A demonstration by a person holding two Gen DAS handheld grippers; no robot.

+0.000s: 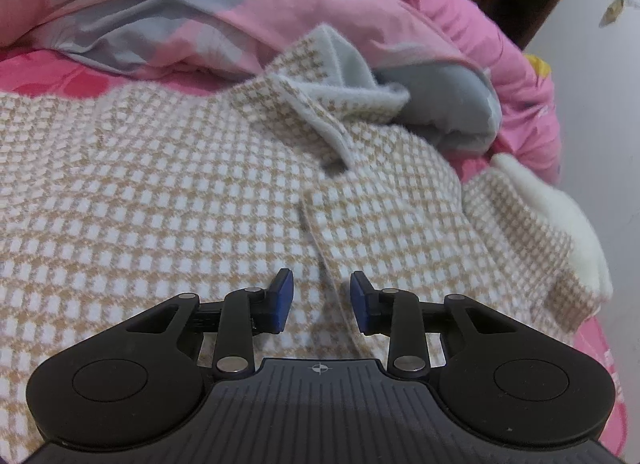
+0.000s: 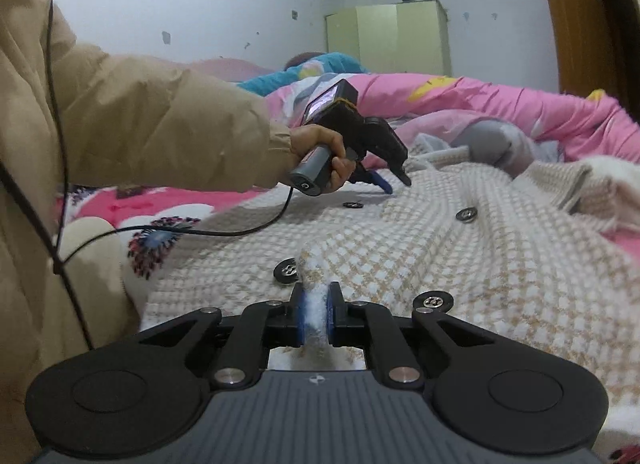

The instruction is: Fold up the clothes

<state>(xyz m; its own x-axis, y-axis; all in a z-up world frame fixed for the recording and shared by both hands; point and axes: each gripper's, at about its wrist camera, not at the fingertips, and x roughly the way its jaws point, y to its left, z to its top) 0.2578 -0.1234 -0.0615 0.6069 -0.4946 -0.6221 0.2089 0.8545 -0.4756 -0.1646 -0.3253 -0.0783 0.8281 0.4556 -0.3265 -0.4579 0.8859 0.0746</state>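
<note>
A tan-and-white checked knit coat [image 1: 180,184] lies spread on the bed, its collar [image 1: 340,76] turned up at the far end. My left gripper [image 1: 321,300] hovers low over the coat's front placket, open, and the fabric edge runs beneath the gap between its blue pads. Seen from the right wrist, the left gripper [image 2: 398,184] is held in a hand [image 2: 320,148] and points down at the coat [image 2: 460,264]. My right gripper [image 2: 316,318] is shut on a raised fold of the coat's front edge. Dark buttons [image 2: 466,214] dot the front.
A rumpled pink and grey quilt [image 1: 400,16] is piled behind the coat. The person's tan sleeve [image 2: 160,124] and a black cable [image 2: 200,230] cross the left side. A sleeve with white fleecy lining [image 1: 560,216] lies at the right. A green wardrobe [image 2: 388,36] and a brown door [image 2: 580,36] stand beyond.
</note>
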